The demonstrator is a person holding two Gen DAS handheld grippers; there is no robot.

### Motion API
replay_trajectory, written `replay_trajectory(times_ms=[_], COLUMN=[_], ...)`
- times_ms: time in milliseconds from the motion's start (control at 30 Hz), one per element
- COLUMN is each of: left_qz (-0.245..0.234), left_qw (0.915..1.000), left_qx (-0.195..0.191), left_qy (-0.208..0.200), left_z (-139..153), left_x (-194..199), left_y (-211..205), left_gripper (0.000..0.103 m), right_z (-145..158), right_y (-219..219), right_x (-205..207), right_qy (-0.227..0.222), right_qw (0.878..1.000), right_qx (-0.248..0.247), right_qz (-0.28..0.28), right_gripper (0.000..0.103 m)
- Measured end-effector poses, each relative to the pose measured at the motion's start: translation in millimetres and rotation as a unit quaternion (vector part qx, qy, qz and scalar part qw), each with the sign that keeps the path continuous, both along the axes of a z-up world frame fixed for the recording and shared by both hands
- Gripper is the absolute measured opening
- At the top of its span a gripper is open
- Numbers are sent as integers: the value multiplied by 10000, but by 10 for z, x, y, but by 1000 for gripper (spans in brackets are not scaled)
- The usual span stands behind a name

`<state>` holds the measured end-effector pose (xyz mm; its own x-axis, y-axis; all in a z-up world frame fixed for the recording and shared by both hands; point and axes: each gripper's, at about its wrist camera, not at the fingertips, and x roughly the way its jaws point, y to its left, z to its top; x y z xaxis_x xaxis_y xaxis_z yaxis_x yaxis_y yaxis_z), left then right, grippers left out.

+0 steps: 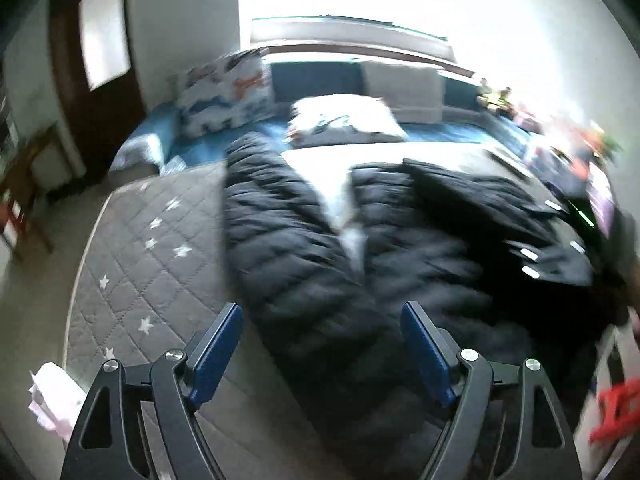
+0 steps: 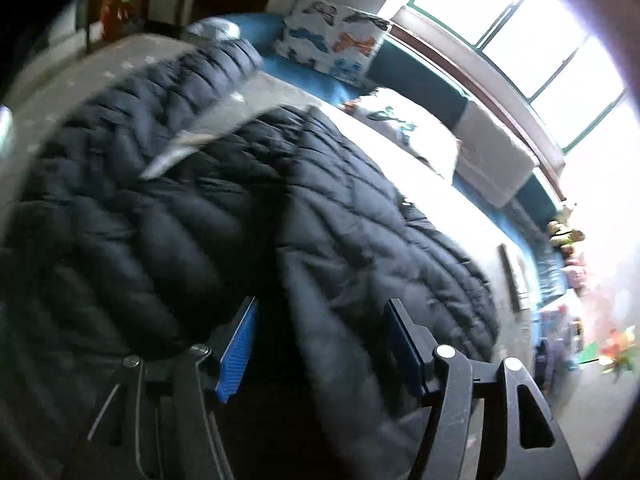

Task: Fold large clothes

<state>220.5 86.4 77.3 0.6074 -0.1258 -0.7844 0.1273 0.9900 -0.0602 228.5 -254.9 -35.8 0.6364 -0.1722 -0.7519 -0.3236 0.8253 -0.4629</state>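
Note:
A large black quilted puffer jacket [image 1: 304,240] lies spread on a grey star-print quilt [image 1: 140,240] on the bed. One sleeve reaches toward the pillows; a panel is folded over on the right. My left gripper [image 1: 322,320] is open and empty, just above the jacket's near edge. In the right wrist view the same jacket [image 2: 180,216] fills the frame, with a folded flap [image 2: 380,248] on top. My right gripper [image 2: 320,316] is open close over that flap, nothing between the blue pads [image 2: 238,356].
Printed pillows [image 1: 224,96] and a white pillow [image 1: 344,120] lie at the head of the bed under a bright window [image 2: 520,36]. A dark door [image 1: 96,72] is at far left. Toys and clutter [image 1: 580,168] crowd the right side. A pink object [image 1: 52,400] lies near the left.

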Motion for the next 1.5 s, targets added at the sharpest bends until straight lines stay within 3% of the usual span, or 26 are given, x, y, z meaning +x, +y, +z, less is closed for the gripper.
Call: replay_trajectory(times_ms=[67,200,300,467,500,533,567,633,733,833,1000,1067,1100,1133,1200,1267,1300,1400,1500], left_qz=[283,611,697,767,747,740,716,794,1055,1424,1908,1936,1893,1921,1924,1864,1765,1500,1297], left_qw=[9993,9947,9882,9804,9789,9782,9773,9804,9879,9885,9814,9809,9815,9804,9792,9796,9812,9871,9912], left_qx=[-78,-481,-997,-1444,-1536,-1588,-1654,-1493,-985,-505,50,189,260,307,86,-166,-205,-66,20], left_qy=[230,679,930,1099,1120,1118,1118,1011,570,93,-200,-55,115,323,633,732,751,564,278], left_z=[-158,-539,-832,-1138,-1185,-1217,-1248,-1281,-1130,-886,-631,-669,-725,-774,-806,-710,-635,-313,60], left_x=[343,951,1200,1384,1418,1448,1470,1485,1345,1051,420,256,189,153,112,66,49,-32,-99], left_y=[221,592,725,723,714,688,668,605,535,577,732,774,817,833,893,934,905,918,824], left_gripper=[86,86,86,85,81,65,57,28,14,12,11,11,17,21,24,27,35,61,69], right_z=[-23,134,365,633,647,645,626,566,420,254,181,242,268,328,494,648,762,944,959], right_y=[-64,-323,-620,-1367,-1546,-1742,-1913,-2270,-2708,-3028,-3345,-3369,-3385,-3364,-3253,-3064,-2962,-2752,-2582], right_x=[41,-13,-141,-279,-308,-340,-370,-438,-522,-639,-774,-872,-860,-888,-943,-986,-1013,-1040,-959], right_qy=[-87,-355,-900,-1330,-1327,-1309,-1269,-1135,-852,-586,-328,-373,-388,-435,-538,-602,-638,-553,-282], right_qw=[9998,9990,9938,9803,9769,9729,9690,9602,9468,9340,9137,9073,9077,9092,9161,9243,9295,9381,9435], right_qx=[-180,-149,-381,-335,-314,-290,-264,-100,226,385,922,1234,1333,1431,1577,1778,1908,2312,2507], right_qz=[-87,-243,-522,-1419,-1642,-1886,-2103,-2550,-3097,-3504,-3943,-4003,-3960,-3885,-3648,-3323,-3091,-2519,-2151], right_gripper=[69,38,25,24,24,24,24,24,24,24,24,25,27,28,45,54,56,64,65])
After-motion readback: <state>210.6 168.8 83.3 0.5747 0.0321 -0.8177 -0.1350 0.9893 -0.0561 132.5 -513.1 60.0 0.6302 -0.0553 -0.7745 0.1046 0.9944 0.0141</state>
